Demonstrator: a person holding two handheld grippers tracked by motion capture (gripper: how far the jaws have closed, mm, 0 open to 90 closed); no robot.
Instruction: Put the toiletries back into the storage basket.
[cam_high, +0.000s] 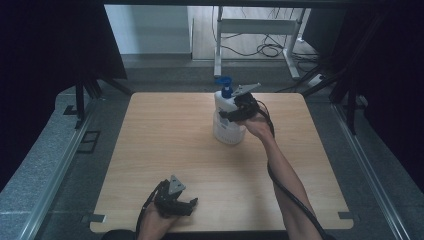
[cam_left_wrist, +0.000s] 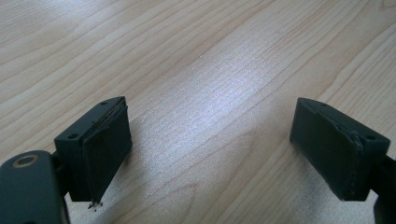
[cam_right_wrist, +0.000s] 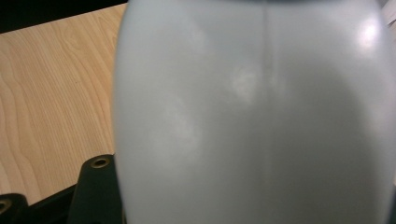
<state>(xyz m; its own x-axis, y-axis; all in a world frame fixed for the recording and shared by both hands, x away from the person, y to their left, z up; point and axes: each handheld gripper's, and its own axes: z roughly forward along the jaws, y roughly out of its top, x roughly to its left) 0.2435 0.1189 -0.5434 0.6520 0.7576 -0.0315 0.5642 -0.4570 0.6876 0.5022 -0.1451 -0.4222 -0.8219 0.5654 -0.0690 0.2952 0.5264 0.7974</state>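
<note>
1. Wooden table (cam_high: 165, 150) is seen from above, ringed by dark floor.
2. White bottle (cam_high: 226, 122) with a blue cap stands upright at the far middle, clamped by the right gripper (cam_high: 235, 111).
3. Left gripper (cam_high: 186, 206) is rested near the front edge, jaws apart and empty.

I can read no lettering anywhere. The white bottle (cam_high: 227, 122) I hold near the far edge of the surface (cam_high: 165, 145) carries a small dark label patch low on its side, but its print is too small and blurred.
</note>
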